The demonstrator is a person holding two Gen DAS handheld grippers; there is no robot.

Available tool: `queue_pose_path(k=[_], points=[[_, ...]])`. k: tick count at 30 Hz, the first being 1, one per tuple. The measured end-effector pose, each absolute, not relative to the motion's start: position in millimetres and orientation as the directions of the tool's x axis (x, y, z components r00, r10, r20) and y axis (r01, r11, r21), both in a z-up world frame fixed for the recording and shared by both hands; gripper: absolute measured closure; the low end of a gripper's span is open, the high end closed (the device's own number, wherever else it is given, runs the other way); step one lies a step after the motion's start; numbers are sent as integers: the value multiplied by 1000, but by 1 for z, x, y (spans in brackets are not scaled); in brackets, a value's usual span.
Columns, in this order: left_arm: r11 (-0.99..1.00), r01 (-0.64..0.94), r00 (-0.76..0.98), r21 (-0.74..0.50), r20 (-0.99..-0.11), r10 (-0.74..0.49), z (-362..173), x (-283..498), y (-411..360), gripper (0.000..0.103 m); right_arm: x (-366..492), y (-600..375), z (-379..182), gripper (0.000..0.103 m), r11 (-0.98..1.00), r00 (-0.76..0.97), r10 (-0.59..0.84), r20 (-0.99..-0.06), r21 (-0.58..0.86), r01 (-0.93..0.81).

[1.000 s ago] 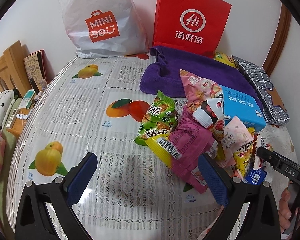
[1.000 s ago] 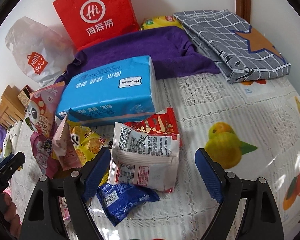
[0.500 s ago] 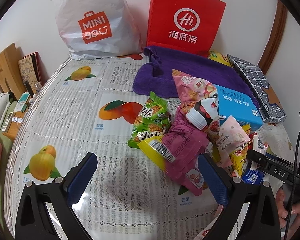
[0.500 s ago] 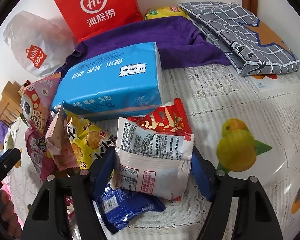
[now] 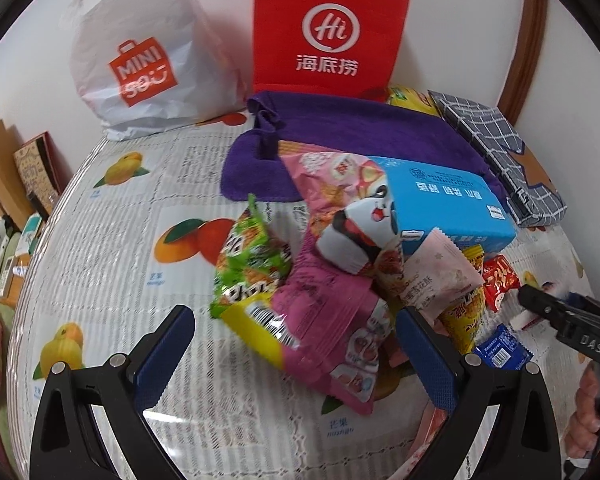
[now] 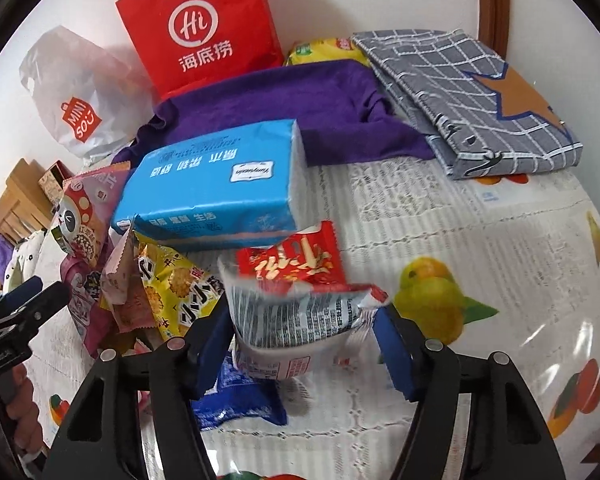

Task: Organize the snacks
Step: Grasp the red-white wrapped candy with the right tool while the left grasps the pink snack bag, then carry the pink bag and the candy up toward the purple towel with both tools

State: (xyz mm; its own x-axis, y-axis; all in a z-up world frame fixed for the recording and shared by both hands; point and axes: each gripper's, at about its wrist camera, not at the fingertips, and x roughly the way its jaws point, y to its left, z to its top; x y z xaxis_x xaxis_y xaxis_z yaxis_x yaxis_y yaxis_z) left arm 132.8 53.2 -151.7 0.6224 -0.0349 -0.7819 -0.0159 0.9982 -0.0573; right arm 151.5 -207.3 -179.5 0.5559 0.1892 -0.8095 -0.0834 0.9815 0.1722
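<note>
White crinkly snack packet with black print (image 6: 300, 320) sits gripped in the right gripper (image 6: 304, 344), blue pads squeezing both side edges, near the front of the pile. Its long axis runs roughly left to right across the jaws, printed back facing up. The left gripper (image 5: 296, 344) hangs wide open over the pink foil bag (image 5: 332, 320), gripping nothing. Sorting looks barely started to me: the whole heap beside the blue tissue pack (image 6: 212, 196) is still jumbled together.
</note>
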Motion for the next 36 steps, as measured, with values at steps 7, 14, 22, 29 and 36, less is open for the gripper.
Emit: queue_pose_path(k=[7,14,22,29,36], points=[[999,5,592,-32,-805,-29,-165,147,42,2,146,-220,-175,38,985,571,168,-803,161,-64],[998,20,589,-55,-806,-56,-169,144,43,26,145,-223,-175,39,986,572,160,-805,156,-58],[996,29,592,-79,-802,-81,-166,132,48,42,141,-217,-173,39,985,574,168,-801,152,-77],[996,8,594,-85,-801,-73,-161,114,54,45,132,-214,-169,39,984,583,175,-794,153,-88],[994,1,615,-107,-784,-85,-151,93,58,46,121,-213,-164,39,984,596,180,-783,151,-98]])
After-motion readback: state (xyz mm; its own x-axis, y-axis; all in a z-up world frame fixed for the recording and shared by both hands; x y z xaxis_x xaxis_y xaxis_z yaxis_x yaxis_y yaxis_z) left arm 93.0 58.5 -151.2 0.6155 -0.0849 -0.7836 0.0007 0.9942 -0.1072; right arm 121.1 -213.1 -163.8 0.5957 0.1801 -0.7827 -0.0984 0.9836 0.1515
